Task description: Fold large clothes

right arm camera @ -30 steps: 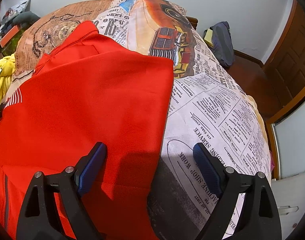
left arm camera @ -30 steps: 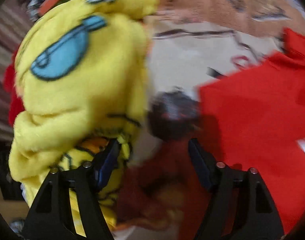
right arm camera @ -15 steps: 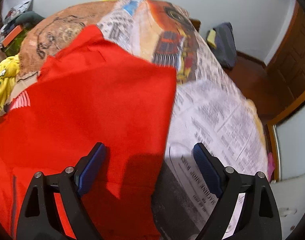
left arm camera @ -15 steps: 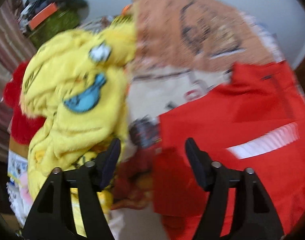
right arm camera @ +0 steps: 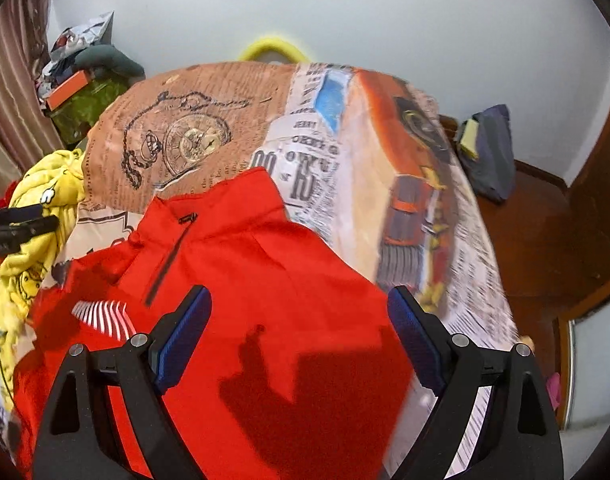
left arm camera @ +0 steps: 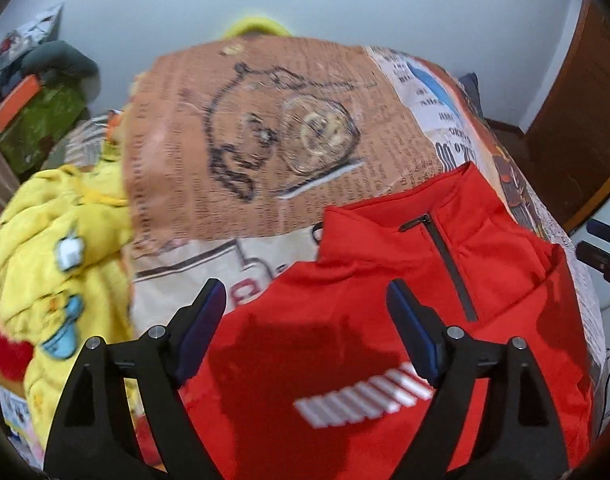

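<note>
both grippers poised above a red pullover (left arm camera: 385,280) laid front-up on the printed bedspread (left arm camera: 245,128).
from left: a yellow garment (left arm camera: 57,240) heaped just beside the pullover; left gripper (left arm camera: 305,320), jaws spread, empty; right gripper (right arm camera: 299,328), jaws spread, empty. risk, as judged: a pinch through only the top layer would drag the cloth askew, or the left jaws could snag the yellow heap.

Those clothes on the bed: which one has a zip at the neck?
The red top, spread flat under both grippers, has a short dark zip below its collar. The yellow garment, crumpled at the left, shows cartoon prints instead.
</note>
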The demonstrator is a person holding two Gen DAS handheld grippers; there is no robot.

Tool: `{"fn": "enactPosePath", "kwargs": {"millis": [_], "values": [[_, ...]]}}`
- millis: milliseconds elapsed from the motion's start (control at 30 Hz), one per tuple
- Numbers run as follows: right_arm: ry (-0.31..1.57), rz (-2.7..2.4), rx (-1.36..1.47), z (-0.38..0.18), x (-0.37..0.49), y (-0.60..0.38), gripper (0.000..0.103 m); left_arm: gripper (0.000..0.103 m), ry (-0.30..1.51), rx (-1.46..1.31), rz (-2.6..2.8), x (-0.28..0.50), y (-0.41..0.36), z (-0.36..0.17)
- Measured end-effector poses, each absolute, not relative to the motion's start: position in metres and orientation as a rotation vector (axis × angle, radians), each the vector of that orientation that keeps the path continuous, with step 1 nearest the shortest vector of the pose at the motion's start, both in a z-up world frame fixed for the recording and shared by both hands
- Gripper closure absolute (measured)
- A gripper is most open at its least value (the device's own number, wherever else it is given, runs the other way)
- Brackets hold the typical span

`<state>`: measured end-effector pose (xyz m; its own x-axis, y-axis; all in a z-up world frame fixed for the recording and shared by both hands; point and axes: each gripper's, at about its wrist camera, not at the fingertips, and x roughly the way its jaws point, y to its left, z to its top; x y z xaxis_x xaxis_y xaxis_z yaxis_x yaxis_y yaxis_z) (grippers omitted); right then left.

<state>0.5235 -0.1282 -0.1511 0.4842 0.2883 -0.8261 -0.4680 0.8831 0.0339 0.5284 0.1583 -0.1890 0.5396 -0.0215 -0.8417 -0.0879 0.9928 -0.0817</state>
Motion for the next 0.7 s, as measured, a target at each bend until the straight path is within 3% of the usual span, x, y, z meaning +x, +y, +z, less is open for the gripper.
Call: {"fn": "enactPosePath", "kwargs": {"millis": [467,500,567,600,667,700], "values": [[1.087,0.525,-0.219,-0.213,0.598,-0.071,0.020,0.022,1.126,-0.385,-0.050,0.632,0.169,-0.295],[1.089,0.534,-0.186,-0.214,0.602,-0.071,0.024,0.023,1.138,-0.400,-0.054,0.635,0.168,-0.302],[1.118,0.566,-0.118,-0.219,0.608,-0.071,0.038,0.034,1.152,-0.445,-0.087,0.638,0.166,-0.313],[1.136,0.588,-0.083,-0.221,0.610,-0.071,0.050,0.037,1.147,-0.483,-0.105,0.638,0.166,-0.317],[1.125,0.582,-0.066,-0.221,0.608,-0.071,0.056,0.054,1.127,-0.528,-0.135,0.635,0.167,-0.316],[1.110,0.582,-0.066,-0.218,0.605,-0.071,0.069,0.058,1.122,-0.528,-0.137,0.634,0.167,-0.315]]}}
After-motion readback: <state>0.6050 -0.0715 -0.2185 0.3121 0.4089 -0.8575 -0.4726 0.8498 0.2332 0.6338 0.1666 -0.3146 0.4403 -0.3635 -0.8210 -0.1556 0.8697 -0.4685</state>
